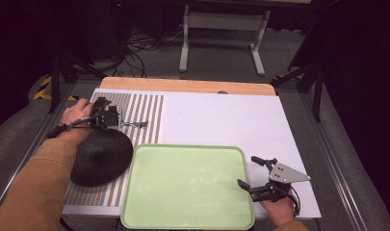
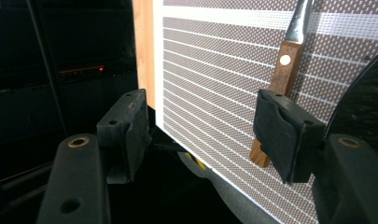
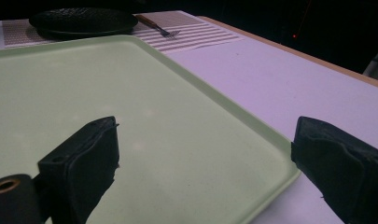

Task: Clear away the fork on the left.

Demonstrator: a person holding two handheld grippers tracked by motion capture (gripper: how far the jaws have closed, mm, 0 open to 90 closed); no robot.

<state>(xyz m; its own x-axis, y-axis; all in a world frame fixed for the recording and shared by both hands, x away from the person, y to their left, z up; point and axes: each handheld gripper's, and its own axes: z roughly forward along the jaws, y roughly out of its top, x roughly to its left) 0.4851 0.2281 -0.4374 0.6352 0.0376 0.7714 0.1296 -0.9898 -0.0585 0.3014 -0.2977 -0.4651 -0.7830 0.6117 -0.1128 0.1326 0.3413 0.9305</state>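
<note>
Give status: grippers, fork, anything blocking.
Left hand-held gripper open, jaws apart near fork's wooden handle. Right hand-held gripper open over green tray corner. Fork lies flat on striped mat. Black plate sits close beside fork.

White table (image 1: 221,115), wood far edge; striped placemat (image 1: 147,115) left, green tray (image 1: 188,185) front.

Readable text: none on the tray (image 1: 135,192)
Labels or brands: none on the striped mat (image 1: 149,110)
Numbers, signs: none
</note>
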